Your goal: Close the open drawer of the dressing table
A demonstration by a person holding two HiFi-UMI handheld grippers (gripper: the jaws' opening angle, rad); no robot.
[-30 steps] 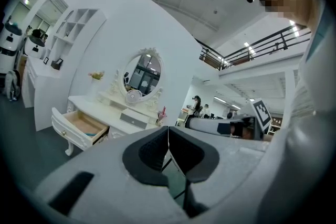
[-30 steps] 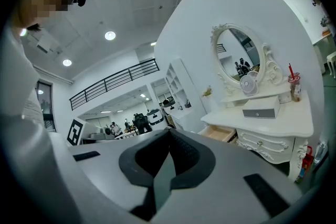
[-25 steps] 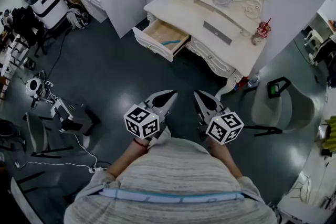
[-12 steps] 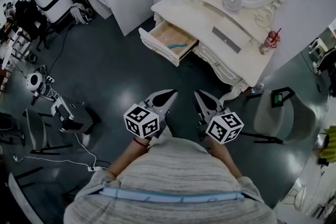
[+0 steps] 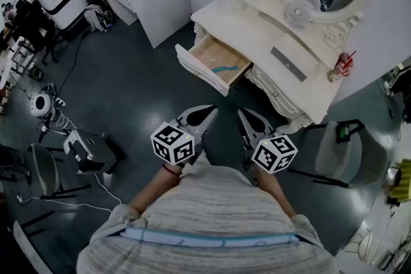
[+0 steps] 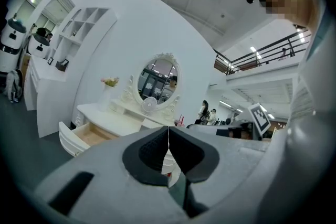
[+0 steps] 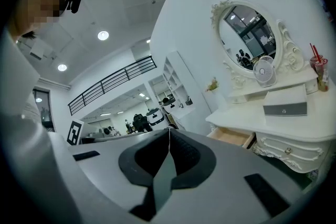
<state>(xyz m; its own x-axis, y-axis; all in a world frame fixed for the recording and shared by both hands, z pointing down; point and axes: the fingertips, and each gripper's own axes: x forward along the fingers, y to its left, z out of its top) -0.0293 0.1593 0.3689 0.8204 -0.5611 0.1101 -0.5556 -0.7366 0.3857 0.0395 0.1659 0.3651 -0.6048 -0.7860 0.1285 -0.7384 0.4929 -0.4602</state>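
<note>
Drawer [image 5: 213,57] is not reached yet: this is the approach step. Left claw [image 5: 209,111] and right claw [image 5: 243,114] are both pinched together and empty, near the body. Well ahead, it stands pulled out of the white counter [image 5: 249,24]. Next, I think, press its front panel inward.

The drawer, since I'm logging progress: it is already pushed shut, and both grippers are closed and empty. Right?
No. The head view shows the drawer pulled open, not shut. The left gripper and right gripper are closed and empty, as said.
</note>
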